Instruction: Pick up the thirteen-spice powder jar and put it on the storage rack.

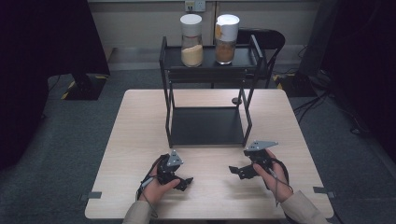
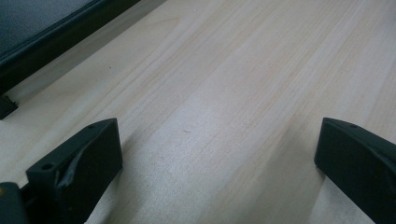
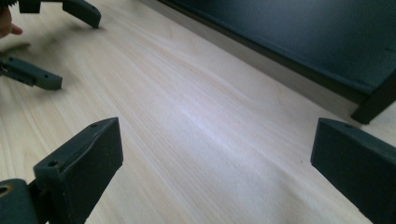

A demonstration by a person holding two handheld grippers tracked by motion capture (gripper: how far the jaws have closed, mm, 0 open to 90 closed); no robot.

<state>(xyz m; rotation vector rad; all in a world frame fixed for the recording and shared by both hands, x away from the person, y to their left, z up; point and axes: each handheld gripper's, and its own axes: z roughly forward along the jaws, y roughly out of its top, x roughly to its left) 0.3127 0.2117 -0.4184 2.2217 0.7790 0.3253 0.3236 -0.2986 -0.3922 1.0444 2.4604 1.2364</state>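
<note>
Two claws (left (image 1: 187, 181), right (image 1: 233, 170)) gape near the rack (image 1: 208, 126), well below jars (image 1: 192, 41).

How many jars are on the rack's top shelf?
2. The jar of pale powder stands at the left of the rack top shelf, and the jar of brown powder stands beside it at the right, apart.

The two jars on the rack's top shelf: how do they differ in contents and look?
The left jar holds a pale, sandy fill; the right jar holds a darker brown one. The right jar carries a small yellow-orange label near its lid; the left jar shows none. Both stand upright on the black rack, side by side and apart, with white lids and similar size.
</note>
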